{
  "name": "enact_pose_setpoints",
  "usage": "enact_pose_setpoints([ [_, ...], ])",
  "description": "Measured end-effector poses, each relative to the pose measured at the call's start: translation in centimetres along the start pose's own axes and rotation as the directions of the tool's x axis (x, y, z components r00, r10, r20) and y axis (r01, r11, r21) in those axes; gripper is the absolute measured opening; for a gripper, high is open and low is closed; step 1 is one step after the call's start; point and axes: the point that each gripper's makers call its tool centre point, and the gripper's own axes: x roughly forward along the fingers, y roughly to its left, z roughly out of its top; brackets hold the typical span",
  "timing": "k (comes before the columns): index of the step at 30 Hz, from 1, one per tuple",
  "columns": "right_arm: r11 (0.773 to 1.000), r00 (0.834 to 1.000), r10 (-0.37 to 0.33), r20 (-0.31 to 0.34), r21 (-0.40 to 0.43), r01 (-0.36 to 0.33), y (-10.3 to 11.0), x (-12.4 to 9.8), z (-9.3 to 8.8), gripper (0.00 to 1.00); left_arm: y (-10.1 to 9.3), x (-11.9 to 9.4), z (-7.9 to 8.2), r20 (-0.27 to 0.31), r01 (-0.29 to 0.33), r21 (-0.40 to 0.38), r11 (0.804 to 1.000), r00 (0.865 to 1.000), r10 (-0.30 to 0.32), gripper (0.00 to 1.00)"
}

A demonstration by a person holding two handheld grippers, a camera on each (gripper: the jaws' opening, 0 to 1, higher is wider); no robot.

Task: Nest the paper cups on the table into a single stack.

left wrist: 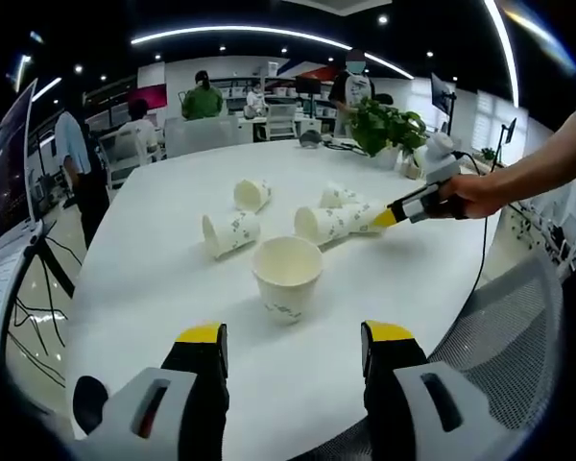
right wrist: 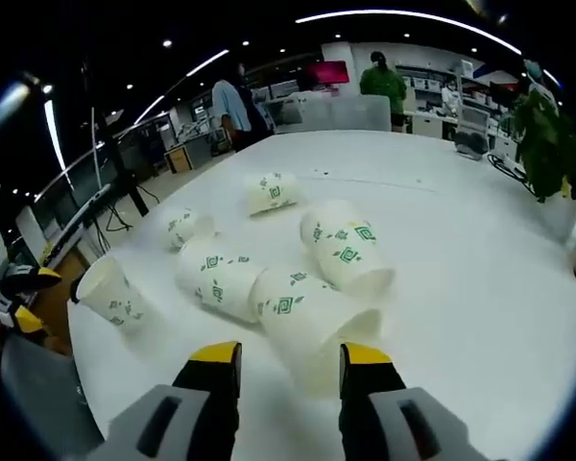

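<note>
Several white paper cups with green marks are on the white table (left wrist: 154,317). One stands upright (left wrist: 286,279) just ahead of my left gripper (left wrist: 293,341), which is open and empty. The others lie on their sides (left wrist: 230,233) (left wrist: 252,194) (left wrist: 338,196). My right gripper (left wrist: 389,216), held by a person's hand, is at the base of a lying cup (left wrist: 360,219) on the right. In the right gripper view that cup (right wrist: 312,322) lies between my right gripper's (right wrist: 288,360) jaws, which close on its base. Another cup (right wrist: 226,279) lies against it, and the upright cup (right wrist: 110,291) stands at the left.
A potted plant (left wrist: 389,125) and small items stand at the table's far right edge. A mesh chair (left wrist: 509,327) is beside the near edge. People stand around desks beyond the table. The left gripper (right wrist: 19,298) shows at the table's left edge.
</note>
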Motion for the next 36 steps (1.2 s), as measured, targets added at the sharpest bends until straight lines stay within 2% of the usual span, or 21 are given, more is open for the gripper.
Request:
enact_pose_setpoints([
  [7, 1.000, 0.999, 0.026, 0.019, 0.001, -0.026, 0.3, 1.0, 0.3, 0.37, -0.1, 0.0, -0.3, -0.010, -0.006, 0.002, 1.000, 1.000, 0.006, 0.55],
  [13, 0.999, 0.999, 0.038, 0.005, -0.002, -0.038, -0.4, 2.2, 0.2, 0.34, -0.3, -0.2, -0.3, -0.015, -0.009, 0.004, 1.000, 1.000, 0.009, 0.54],
  [16, 0.999, 0.999, 0.040, 0.017, 0.003, -0.040, -0.2, 2.2, 0.6, 0.29, -0.3, -0.3, -0.3, -0.018, -0.011, 0.006, 1.000, 1.000, 0.011, 0.54],
  [21, 0.999, 0.999, 0.041, 0.016, -0.021, -0.041, 0.2, 2.5, 0.7, 0.27, -0.4, -0.4, -0.1, -0.016, -0.012, 0.012, 1.000, 1.000, 0.012, 0.54],
  [24, 0.998, 0.999, 0.043, 0.021, -0.038, -0.042, 0.1, 2.6, 0.7, 0.18, -0.4, -0.4, -0.1, -0.016, -0.011, 0.012, 1.000, 1.000, 0.011, 0.54],
  [33, 0.994, 0.997, 0.072, 0.013, -0.087, -0.071, 1.1, 2.1, 0.4, 0.00, -0.7, -0.4, 0.0, -0.015, -0.001, 0.019, 1.000, 1.000, 0.001, 0.53],
  [36, 0.991, 0.996, 0.086, 0.007, -0.100, -0.085, 1.2, 2.2, 0.5, 0.00, -0.8, -0.4, 0.0, -0.015, 0.001, 0.020, 1.000, 1.000, 0.000, 0.53],
])
